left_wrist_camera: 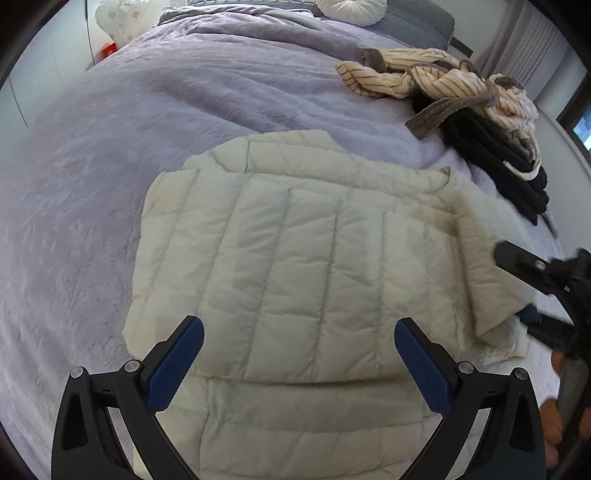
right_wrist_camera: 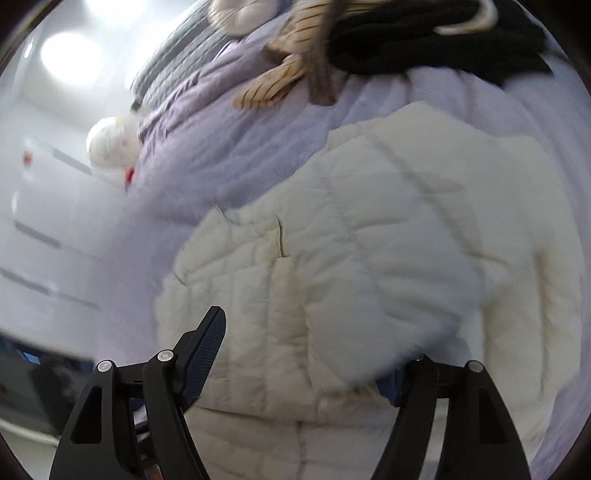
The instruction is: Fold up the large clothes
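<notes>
A cream quilted puffer jacket [left_wrist_camera: 295,236] lies flat on the lilac bedspread [left_wrist_camera: 129,129], its collar toward the right and one sleeve folded over its right side. My left gripper [left_wrist_camera: 299,326] hovers open over the jacket's near edge, nothing between its blue pads. My right gripper [left_wrist_camera: 513,288] enters at the right edge, beside the folded sleeve. In the blurred right wrist view the jacket [right_wrist_camera: 369,240] fills the middle. There the right gripper [right_wrist_camera: 303,347] stands wide open, and a puffy fold of the jacket covers its right finger; the left finger [right_wrist_camera: 207,347] is bare.
A striped cream robe [left_wrist_camera: 436,79] lies heaped on a black garment [left_wrist_camera: 495,155] at the bed's far right. A round white cushion [left_wrist_camera: 351,9] and grey pillows sit at the head. A person's hand [left_wrist_camera: 554,424] shows at the lower right. White cupboards [right_wrist_camera: 44,229] stand beyond the bed.
</notes>
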A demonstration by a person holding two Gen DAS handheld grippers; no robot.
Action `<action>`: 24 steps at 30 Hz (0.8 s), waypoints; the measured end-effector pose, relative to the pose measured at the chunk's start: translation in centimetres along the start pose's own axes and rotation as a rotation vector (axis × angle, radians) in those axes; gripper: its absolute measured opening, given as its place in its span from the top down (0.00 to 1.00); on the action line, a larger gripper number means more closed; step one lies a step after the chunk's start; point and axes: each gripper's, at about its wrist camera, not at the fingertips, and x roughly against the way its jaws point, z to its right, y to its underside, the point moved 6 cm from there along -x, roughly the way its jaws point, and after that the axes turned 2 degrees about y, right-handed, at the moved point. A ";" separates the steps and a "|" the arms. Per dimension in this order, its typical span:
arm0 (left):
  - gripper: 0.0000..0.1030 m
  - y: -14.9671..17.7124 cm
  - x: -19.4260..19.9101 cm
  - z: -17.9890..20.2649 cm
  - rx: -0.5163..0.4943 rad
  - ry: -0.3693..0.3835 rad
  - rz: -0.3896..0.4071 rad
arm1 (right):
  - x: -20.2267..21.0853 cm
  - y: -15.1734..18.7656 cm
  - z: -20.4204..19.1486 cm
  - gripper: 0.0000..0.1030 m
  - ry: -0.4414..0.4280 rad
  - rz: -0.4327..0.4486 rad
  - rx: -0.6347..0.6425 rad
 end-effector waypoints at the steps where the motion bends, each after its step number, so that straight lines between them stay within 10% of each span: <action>1: 0.00 -0.2 0.0 0.0 0.003 0.008 0.002 | 0.7 0.1 0.6 0.26 -0.026 0.014 -0.058; 4: 0.00 -1.2 -0.1 -0.4 0.024 0.059 0.009 | 2.9 0.2 3.0 0.31 -0.057 0.096 -0.201; 6: 0.00 -1.8 -0.3 -0.8 0.044 0.097 0.008 | 3.2 -0.4 4.3 0.82 -0.080 0.116 -0.270; 8: 0.00 -2.3 -0.4 -1.3 0.075 0.142 0.004 | 2.7 -1.2 4.6 0.92 -0.079 0.106 -0.268; 22: 0.00 -4.7 -0.9 -5.8 0.307 0.471 -0.016 | -4.5 2.5 -5.5 0.92 -0.051 -0.118 0.247; 24: 0.00 -4.8 -1.0 -5.3 0.300 0.498 -0.022 | -5.2 3.4 -5.7 0.74 -0.028 -0.150 0.266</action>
